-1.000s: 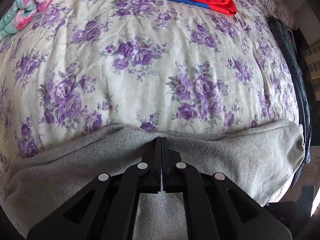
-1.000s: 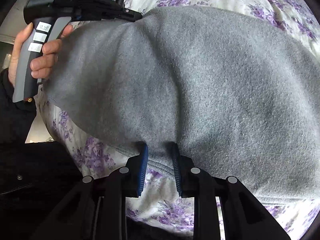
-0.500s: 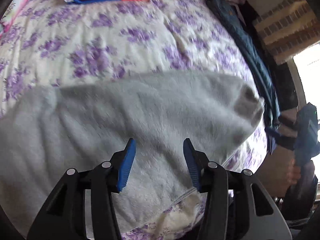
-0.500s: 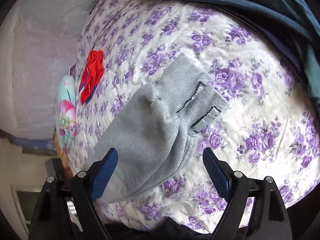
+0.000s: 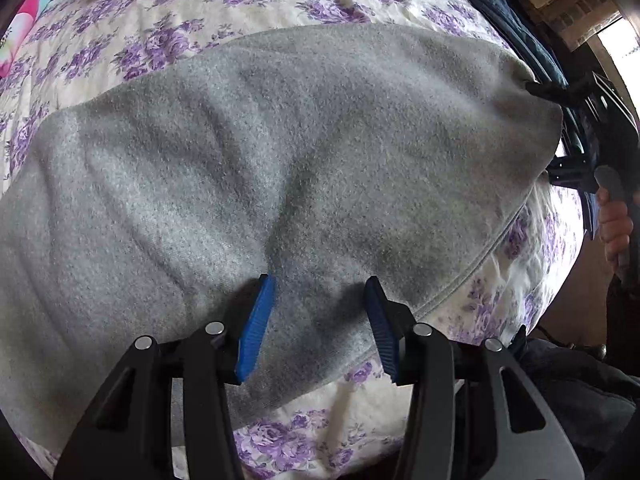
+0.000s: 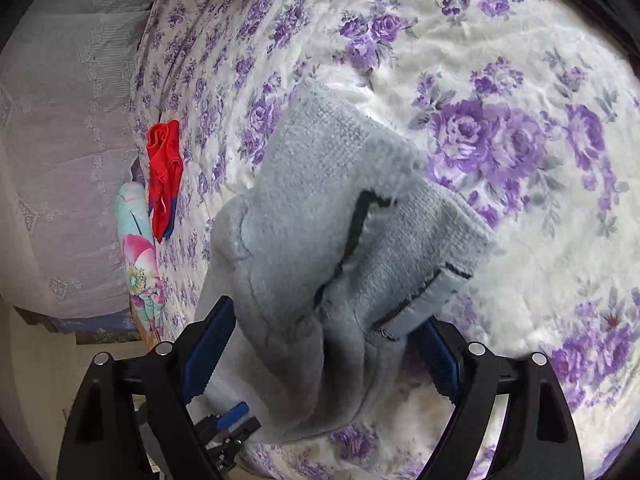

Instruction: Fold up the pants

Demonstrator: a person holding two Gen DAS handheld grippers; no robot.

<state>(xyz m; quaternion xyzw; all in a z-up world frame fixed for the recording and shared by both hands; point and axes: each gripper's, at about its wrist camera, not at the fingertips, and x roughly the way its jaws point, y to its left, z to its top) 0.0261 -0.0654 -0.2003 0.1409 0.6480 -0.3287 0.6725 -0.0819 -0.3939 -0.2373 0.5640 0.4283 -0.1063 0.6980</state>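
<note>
The grey pants point(image 5: 280, 152) lie on the bed point(image 5: 304, 4), on the flowered cover, already doubled over, with the ribbed cuffs point(image 6: 400, 216) stacked at one end. The left gripper point(image 5: 316, 320) is wide apart and holds nothing; its blue pads point(image 5: 256, 324) stand over the near edge of the cloth, where a crease runs up from between them. The right gripper point(image 6: 320, 348) is also spread wide, one finger on each side of the bunched cuff end, and I cannot see that it presses anything. The step in hand seems to be a new grip for the next fold. To do it well, I think each gripper should go low and take all layers together at the edge, not only the top one, and the two should lift evenly so the crease stays straight. The near hem lies close to the edge of the bed, so the cloth could slide down there. Toward the far side there is free cover, while the red garment point(image 6: 164, 176), the colourful folded cloth point(image 6: 138, 264) and the dark blue clothes point(image 5: 516, 20) lie well apart.
</note>
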